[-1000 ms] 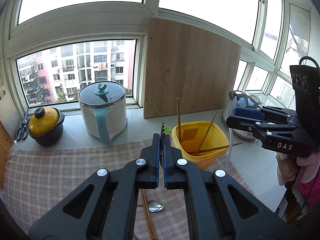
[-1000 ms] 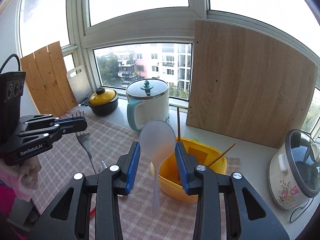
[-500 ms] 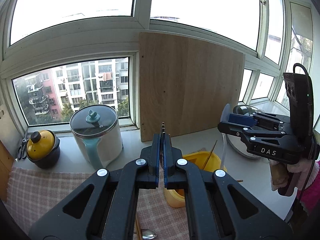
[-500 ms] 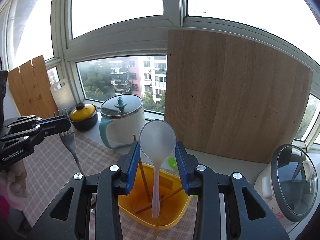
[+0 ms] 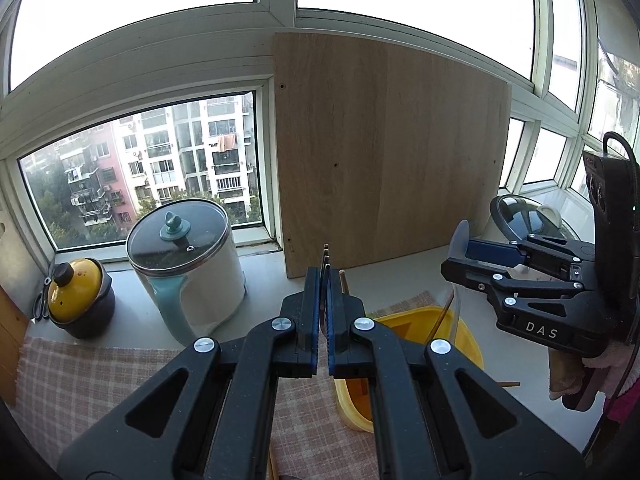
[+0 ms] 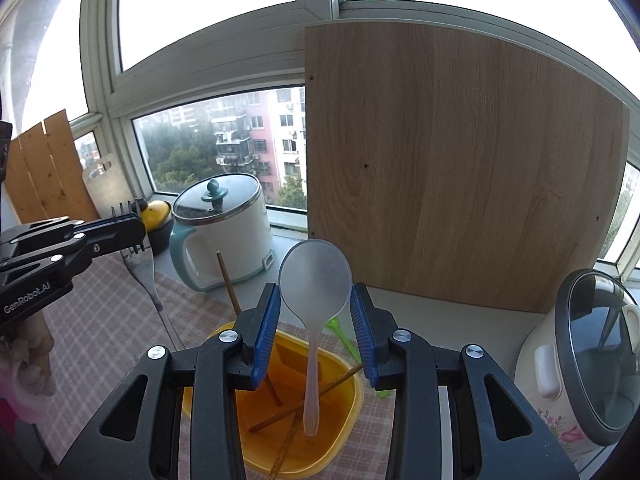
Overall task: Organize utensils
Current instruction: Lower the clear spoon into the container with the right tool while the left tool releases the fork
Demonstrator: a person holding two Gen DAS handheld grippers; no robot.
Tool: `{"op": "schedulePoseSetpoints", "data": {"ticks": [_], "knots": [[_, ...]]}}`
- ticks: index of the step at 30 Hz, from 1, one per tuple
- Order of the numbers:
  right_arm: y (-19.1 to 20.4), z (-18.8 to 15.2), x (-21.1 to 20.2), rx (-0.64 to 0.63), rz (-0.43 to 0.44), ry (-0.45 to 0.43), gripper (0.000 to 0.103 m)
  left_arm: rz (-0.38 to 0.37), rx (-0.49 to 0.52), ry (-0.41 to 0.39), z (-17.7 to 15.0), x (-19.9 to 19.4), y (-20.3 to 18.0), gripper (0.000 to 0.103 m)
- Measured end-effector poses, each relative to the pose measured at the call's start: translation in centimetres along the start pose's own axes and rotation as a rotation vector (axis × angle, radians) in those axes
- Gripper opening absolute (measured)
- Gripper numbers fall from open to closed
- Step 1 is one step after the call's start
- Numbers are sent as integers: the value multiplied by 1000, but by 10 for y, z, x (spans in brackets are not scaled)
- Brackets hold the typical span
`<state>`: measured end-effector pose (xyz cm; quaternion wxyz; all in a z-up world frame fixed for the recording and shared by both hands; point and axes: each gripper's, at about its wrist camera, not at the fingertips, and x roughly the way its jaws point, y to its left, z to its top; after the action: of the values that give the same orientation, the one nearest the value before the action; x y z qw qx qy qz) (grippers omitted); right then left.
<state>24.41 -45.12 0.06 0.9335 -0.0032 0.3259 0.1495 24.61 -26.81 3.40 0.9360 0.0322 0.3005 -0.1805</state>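
My left gripper (image 5: 324, 280) is shut on a metal fork (image 5: 325, 254) whose tines stick up past the pads. In the right wrist view the fork's handle (image 6: 142, 272) hangs down over the checked cloth. My right gripper (image 6: 315, 304) is shut on the bowl of a translucent plastic spoon (image 6: 315, 276); its handle hangs over the yellow bin (image 6: 352, 388). Wooden chopsticks (image 6: 298, 406) lie in the bin and one stands up at its left. The bin (image 5: 464, 332) sits just below and right of my left fingers, partly hidden by them. A green utensil (image 6: 340, 330) lies behind the bin.
A tall wooden board (image 6: 460, 160) leans on the window behind the bin. A white electric pot (image 5: 192, 268) and a yellow-lidded pot (image 5: 78, 300) stand at the sill on the left, and a rice cooker (image 6: 580, 360) on the right. Checked cloth (image 5: 80, 380) covers the counter.
Both grippers have moved forward toward the board with fork and spoon still held. The yellow bin has slid down under the fingers in both views. The spoon's handle now hangs over the bin.
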Motion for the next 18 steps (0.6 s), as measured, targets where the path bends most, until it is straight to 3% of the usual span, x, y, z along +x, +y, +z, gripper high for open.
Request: {"op": "schedulePoseSetpoints", "data": {"ticks": [18], "knots": [[-10, -29, 7, 34, 4, 93, 35, -105, 0, 117, -31, 19, -14, 1]]}}
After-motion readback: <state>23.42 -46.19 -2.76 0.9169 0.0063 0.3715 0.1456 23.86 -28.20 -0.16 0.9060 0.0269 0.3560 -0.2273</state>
